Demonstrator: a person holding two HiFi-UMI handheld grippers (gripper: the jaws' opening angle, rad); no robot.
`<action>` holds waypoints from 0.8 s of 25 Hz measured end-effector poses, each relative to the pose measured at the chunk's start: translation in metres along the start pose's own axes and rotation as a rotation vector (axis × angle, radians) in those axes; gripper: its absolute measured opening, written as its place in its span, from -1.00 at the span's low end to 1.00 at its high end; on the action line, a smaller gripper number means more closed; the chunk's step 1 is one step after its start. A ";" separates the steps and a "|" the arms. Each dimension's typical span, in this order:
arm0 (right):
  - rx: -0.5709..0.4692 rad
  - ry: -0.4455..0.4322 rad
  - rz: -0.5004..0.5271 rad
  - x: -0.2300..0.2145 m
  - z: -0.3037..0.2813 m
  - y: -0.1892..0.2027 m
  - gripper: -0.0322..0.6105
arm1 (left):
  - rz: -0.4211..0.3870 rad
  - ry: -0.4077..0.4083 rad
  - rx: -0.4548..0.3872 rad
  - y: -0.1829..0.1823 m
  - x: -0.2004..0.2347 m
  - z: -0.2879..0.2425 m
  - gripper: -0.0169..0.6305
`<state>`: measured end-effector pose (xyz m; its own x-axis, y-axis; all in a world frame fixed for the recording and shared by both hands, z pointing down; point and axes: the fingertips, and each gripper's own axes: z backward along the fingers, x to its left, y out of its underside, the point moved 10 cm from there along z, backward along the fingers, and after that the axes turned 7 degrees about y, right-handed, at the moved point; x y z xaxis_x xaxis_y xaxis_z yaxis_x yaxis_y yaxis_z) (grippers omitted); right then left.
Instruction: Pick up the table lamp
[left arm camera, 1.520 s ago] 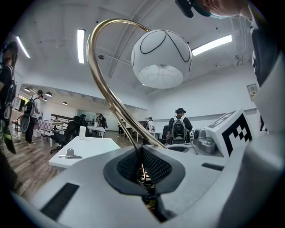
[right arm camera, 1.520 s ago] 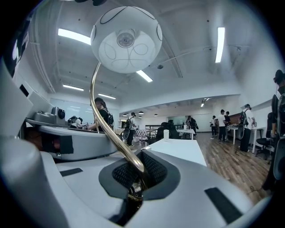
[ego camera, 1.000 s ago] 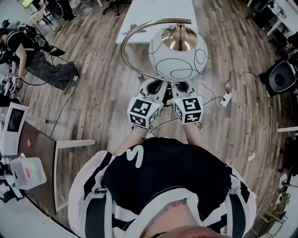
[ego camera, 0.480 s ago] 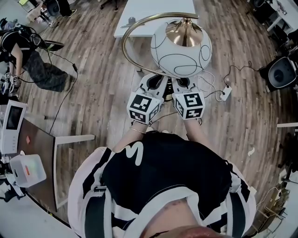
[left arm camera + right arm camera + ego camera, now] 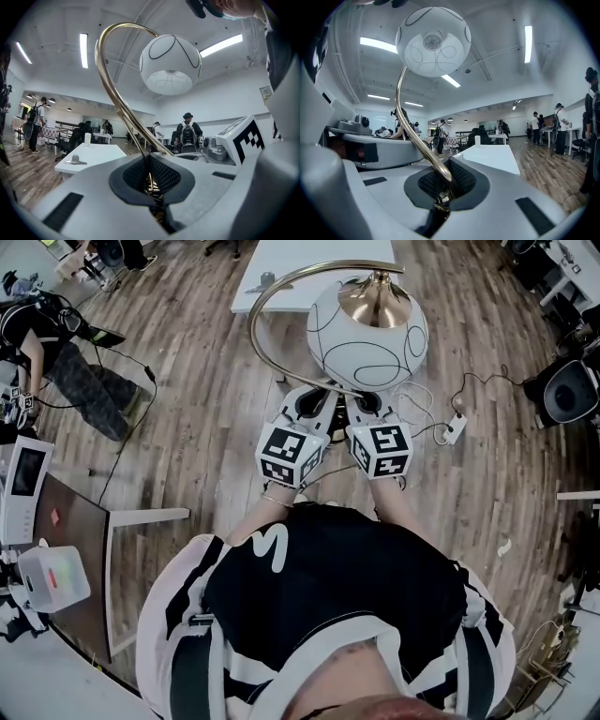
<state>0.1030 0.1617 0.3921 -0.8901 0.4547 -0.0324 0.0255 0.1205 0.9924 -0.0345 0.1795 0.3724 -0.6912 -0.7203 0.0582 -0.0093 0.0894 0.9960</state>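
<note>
The table lamp has a white globe shade (image 5: pixel 368 334) with thin black lines, a brass cap, and a curved brass arm (image 5: pixel 258 315). It is held up over the wooden floor in front of me. My left gripper (image 5: pixel 312 409) and right gripper (image 5: pixel 366 407) sit side by side under the shade. In the left gripper view the brass arm (image 5: pixel 112 93) runs down between the shut jaws of the left gripper (image 5: pixel 150 180), with the shade (image 5: pixel 169 63) overhead. The right gripper (image 5: pixel 442 190) is likewise shut on the arm (image 5: pixel 401 98) below the shade (image 5: pixel 433 41). The lamp's base is hidden.
A white table (image 5: pixel 300 263) stands just beyond the lamp. A power strip with cable (image 5: pixel 457 435) lies on the floor at right, near a black round object (image 5: pixel 569 395). A brown desk (image 5: pixel 70 540) with white devices is at left. A person (image 5: pixel 56 343) bends at far left.
Both grippers keep their hold and place on the lamp arm. The view has shifted slightly, and the person at far left has moved a little.
</note>
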 end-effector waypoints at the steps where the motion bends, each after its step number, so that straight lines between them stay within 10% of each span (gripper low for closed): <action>1: 0.001 -0.001 -0.001 0.000 0.000 0.000 -0.85 | 0.001 -0.001 0.001 0.000 0.000 0.001 -0.94; 20: 0.003 -0.021 -0.004 -0.001 0.002 0.000 -0.85 | 0.000 -0.019 0.000 0.000 -0.004 0.001 -0.94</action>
<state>0.1045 0.1630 0.3923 -0.8804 0.4725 -0.0392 0.0232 0.1255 0.9918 -0.0326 0.1835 0.3725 -0.7048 -0.7072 0.0564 -0.0094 0.0888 0.9960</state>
